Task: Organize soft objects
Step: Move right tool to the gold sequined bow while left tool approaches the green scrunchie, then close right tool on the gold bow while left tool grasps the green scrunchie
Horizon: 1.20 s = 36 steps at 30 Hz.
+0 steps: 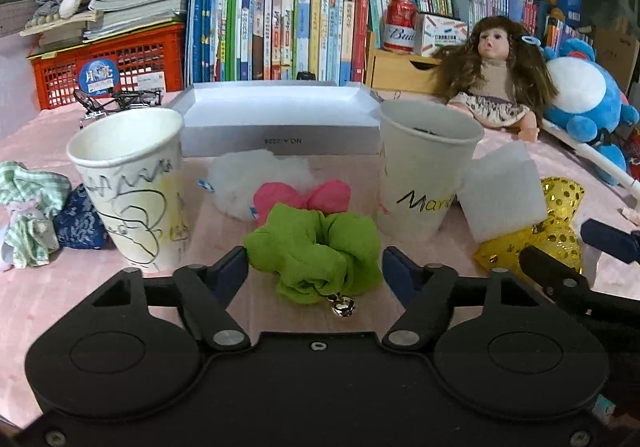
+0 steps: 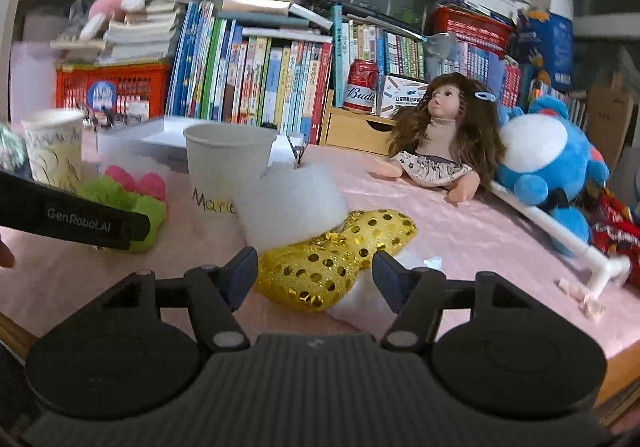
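Observation:
A green scrunchie [image 1: 316, 255] with a small metal charm lies on the pink table between the open fingers of my left gripper [image 1: 314, 271]. Behind it lie a pink scrunchie [image 1: 304, 197] and a white fluffy ball [image 1: 248, 179]. My right gripper [image 2: 314, 275] is open around a gold sequinned bow [image 2: 332, 259], with a white foam block [image 2: 288, 203] just behind it. The bow [image 1: 536, 231] and the foam block [image 1: 500, 195] also show in the left wrist view. The green scrunchie [image 2: 132, 203] shows at the left of the right wrist view.
Two paper cups [image 1: 132, 183] [image 1: 424, 167] stand either side of a grey box [image 1: 280, 119]. A green checked cloth [image 1: 28, 211] and a blue pouch [image 1: 80, 223] lie at left. A doll [image 1: 496, 75], a blue plush [image 1: 584, 103], books and a red crate [image 1: 108, 63] line the back.

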Available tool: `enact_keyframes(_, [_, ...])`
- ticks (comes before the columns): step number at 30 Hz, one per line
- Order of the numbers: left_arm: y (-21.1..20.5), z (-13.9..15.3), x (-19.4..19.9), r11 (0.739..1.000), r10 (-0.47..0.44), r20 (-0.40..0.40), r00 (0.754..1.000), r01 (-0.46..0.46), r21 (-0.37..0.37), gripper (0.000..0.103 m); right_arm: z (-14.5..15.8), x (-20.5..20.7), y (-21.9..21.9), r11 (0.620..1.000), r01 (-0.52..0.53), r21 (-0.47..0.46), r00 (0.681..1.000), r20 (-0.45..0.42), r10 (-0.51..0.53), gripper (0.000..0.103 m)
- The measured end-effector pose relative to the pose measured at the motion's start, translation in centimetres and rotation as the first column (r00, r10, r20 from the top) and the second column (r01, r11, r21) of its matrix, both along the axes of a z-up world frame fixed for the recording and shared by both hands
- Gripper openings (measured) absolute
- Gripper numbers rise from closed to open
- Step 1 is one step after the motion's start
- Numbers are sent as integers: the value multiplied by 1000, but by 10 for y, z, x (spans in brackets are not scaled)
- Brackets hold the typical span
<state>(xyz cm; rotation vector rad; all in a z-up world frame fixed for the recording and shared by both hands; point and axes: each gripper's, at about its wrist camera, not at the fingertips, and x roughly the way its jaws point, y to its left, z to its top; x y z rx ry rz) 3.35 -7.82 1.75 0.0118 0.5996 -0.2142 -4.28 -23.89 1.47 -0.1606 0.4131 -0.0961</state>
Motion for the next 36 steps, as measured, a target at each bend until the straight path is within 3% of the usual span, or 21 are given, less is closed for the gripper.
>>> enact_keyframes(5, [0, -3, 5, 1000, 11, 1, 1000, -11, -7, 59, -7, 13, 8, 996, 8, -91, 1000, -17, -10, 82])
enact_keyframes(10, [0, -2, 6, 1000, 9, 1, 1000, -9, -6, 58, -10, 21, 12, 990, -6, -143, 1000, -31, 2, 86])
enact_keyframes(21, [-8, -6, 16, 1000, 8, 12, 1000, -8, 11, 72, -18, 35, 15, 978, -17, -209, 998, -67, 3, 92])
enact_keyframes(25, [-10, -16, 23, 1000, 14, -21, 1000, -14, 1, 71, -21, 35, 13, 983, -16, -181, 998, -67, 4, 83])
enact_keyframes(26, [-10, -17, 22, 1000, 17, -20, 1000, -17, -8, 65, -21, 35, 13, 983, -18, -181, 998, -63, 7, 80])
enact_keyframes(27, [-9, -17, 21, 1000, 15, -13, 1000, -15, -13, 52, -20, 33, 14, 983, -18, -181, 998, -57, 8, 76])
enact_keyframes(29, [-8, -15, 18, 999, -1, -15, 1000, 1, -33, 40, -17, 30, 13, 986, -18, -166, 999, -49, 10, 69])
enact_keyframes(33, [-8, -11, 10, 999, -13, -14, 1000, 12, -40, 33, -12, 24, 10, 992, -17, -127, 999, -46, 11, 57])
enact_keyframes(36, [-9, -7, -1, 999, -39, 1, 999, 39, -26, 33, -7, 18, 9, 994, -13, -105, 999, -31, 10, 55])
